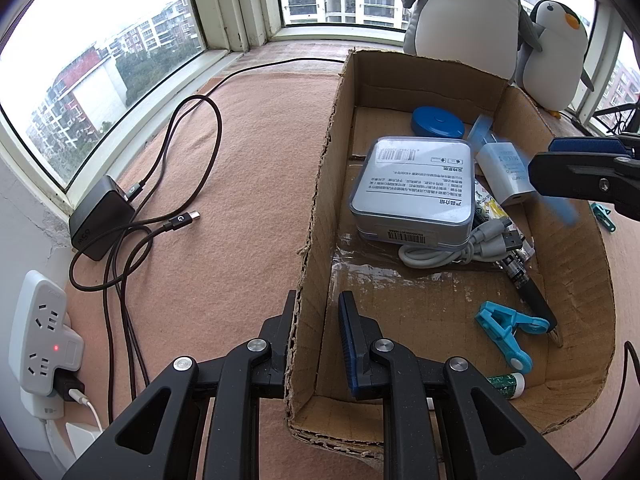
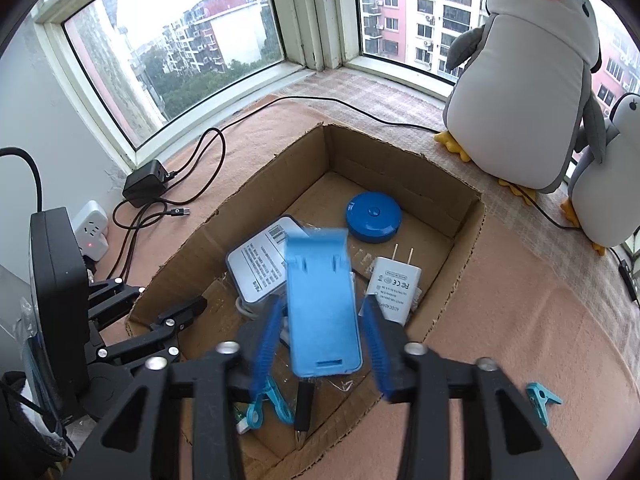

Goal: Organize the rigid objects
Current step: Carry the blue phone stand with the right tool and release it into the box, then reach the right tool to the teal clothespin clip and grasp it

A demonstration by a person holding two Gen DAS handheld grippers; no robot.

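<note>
Releasing blue phone stand (image 2: 322, 300) over cardboard box (image 2: 460, 240): right gripper (image 2: 320, 344) jaws spread, pads clear of stand, above box's near edge. Stiff, light, smooth plastic; regrip across long flat sides. Left gripper (image 1: 318, 336) clamps box's left wall.

The black charger (image 1: 102, 216) near the window edge of the pink cloth (image 1: 248, 184) reads "65W" on its side. Its cable plug (image 1: 178, 221) bears a "G". In the cardboard box (image 1: 316, 216), the white case (image 1: 412, 196) carries a barcode and Chinese print too small to read. The white adapter (image 2: 394, 286) shows tiny print, illegible.
</note>
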